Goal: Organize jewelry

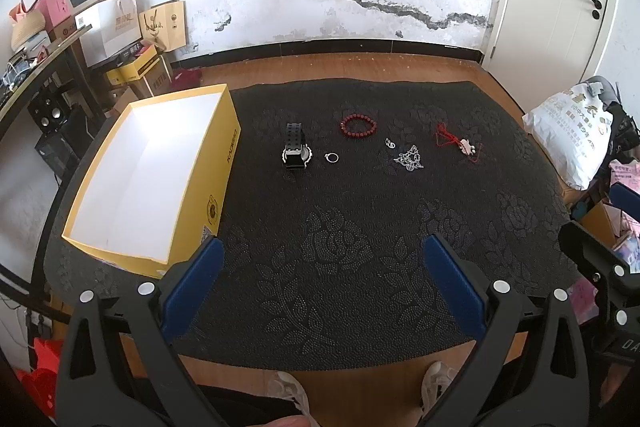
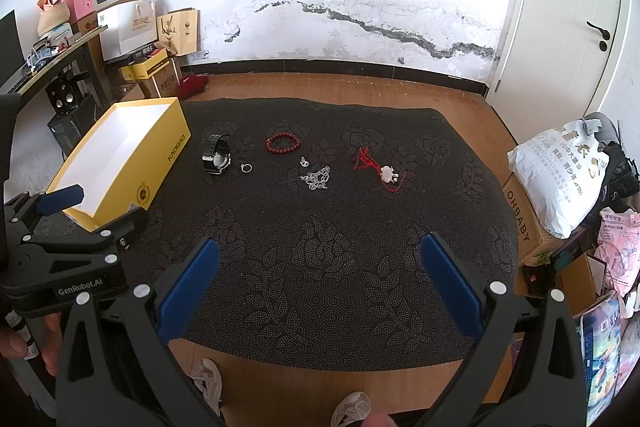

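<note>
Both the left gripper (image 1: 320,283) and right gripper (image 2: 318,285) are held wide open, empty. Jewelry is laid ahead in a row; the watch (image 1: 295,151) is nearest the yellow box (image 1: 224,155), probably left gripper's reach.

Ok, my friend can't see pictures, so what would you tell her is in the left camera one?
Jewelry lies in a row on a dark flowery mat: a black watch, a small ring, a red bead bracelet, a silver chain and a red cord necklace. An empty yellow box sits left; the open left gripper is in front.
</note>
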A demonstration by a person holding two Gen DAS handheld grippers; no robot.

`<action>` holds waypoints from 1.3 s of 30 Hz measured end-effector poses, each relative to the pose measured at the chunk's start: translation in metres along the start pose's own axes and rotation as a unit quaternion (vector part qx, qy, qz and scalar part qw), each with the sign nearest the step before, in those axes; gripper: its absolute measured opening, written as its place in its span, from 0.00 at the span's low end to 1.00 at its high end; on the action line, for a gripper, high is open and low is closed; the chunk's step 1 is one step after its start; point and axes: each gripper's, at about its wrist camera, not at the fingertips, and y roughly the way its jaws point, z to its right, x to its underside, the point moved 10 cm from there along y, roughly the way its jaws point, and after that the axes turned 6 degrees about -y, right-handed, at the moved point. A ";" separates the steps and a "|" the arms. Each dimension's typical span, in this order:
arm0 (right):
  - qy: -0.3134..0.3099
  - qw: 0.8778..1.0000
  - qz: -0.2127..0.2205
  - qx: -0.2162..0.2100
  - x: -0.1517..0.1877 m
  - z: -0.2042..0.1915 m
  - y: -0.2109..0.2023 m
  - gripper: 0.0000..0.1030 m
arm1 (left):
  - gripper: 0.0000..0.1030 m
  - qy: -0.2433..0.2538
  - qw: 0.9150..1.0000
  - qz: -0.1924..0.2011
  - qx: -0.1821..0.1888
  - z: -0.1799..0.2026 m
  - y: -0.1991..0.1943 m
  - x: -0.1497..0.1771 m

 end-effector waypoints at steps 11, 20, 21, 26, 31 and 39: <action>0.001 1.000 -0.003 0.000 0.002 -0.001 0.001 0.94 | 0.95 0.000 1.000 -0.006 0.000 0.001 0.003 0.001; 0.001 1.000 -0.013 -0.002 0.006 -0.001 0.010 0.94 | 0.95 0.000 1.000 -0.018 -0.001 0.001 0.013 0.004; 0.001 1.000 -0.014 -0.002 0.006 0.000 0.012 0.94 | 0.95 -0.001 1.000 -0.020 -0.001 0.001 0.015 0.005; 0.003 1.000 -0.022 -0.001 0.005 0.001 0.024 0.94 | 0.95 -0.003 1.000 -0.029 -0.004 -0.004 0.027 0.005; 0.004 1.000 -0.025 -0.008 -0.003 -0.001 0.045 0.94 | 0.95 -0.009 0.999 -0.036 -0.008 -0.012 0.046 0.001; 0.017 0.999 -0.040 -0.021 -0.020 0.010 0.116 0.94 | 0.95 -0.022 0.998 -0.056 -0.005 -0.026 0.108 -0.015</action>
